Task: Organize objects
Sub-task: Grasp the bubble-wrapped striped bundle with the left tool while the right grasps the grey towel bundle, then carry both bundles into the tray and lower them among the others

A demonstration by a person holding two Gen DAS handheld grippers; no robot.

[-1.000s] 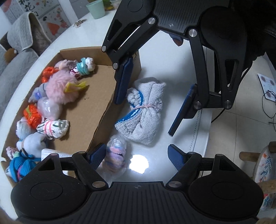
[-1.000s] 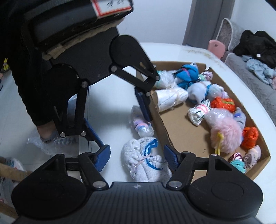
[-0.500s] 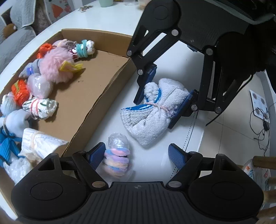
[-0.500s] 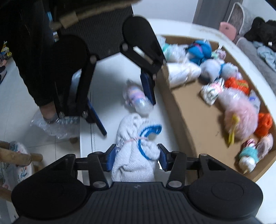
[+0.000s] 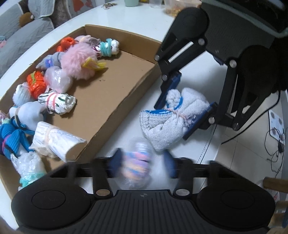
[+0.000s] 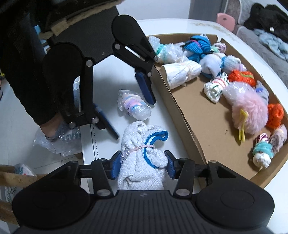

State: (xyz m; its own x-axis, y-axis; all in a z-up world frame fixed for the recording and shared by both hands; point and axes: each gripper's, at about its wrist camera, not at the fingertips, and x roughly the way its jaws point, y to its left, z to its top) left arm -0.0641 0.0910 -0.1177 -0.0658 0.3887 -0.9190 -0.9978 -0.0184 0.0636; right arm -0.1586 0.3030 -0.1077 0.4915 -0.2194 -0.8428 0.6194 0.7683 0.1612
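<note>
A white knitted bundle with blue trim [image 6: 142,162] [image 5: 172,117] lies on the white table beside the cardboard box [image 6: 189,122] [image 5: 115,100]. My right gripper [image 6: 142,167] [image 5: 181,109] is shut on this bundle. A plastic-wrapped pastel bundle [image 5: 136,162] [image 6: 133,106] lies on the table near the box edge. My left gripper [image 5: 140,165] [image 6: 129,111] has its jaws around it, blurred in its own view; in the right wrist view the fingers stand apart on either side of it.
The box holds several bundled items: a pink fluffy one [image 6: 248,113], orange ones [image 6: 275,115], a blue one [image 6: 198,45], a white roll [image 6: 181,73]. The table edge [image 6: 86,142] lies left in the right wrist view, with floor beyond. A green cup [image 5: 131,2] stands far back.
My right gripper has closed on the white knitted bundle. My left gripper has moved forward over the plastic-wrapped pastel bundle and its fingers have narrowed around it.
</note>
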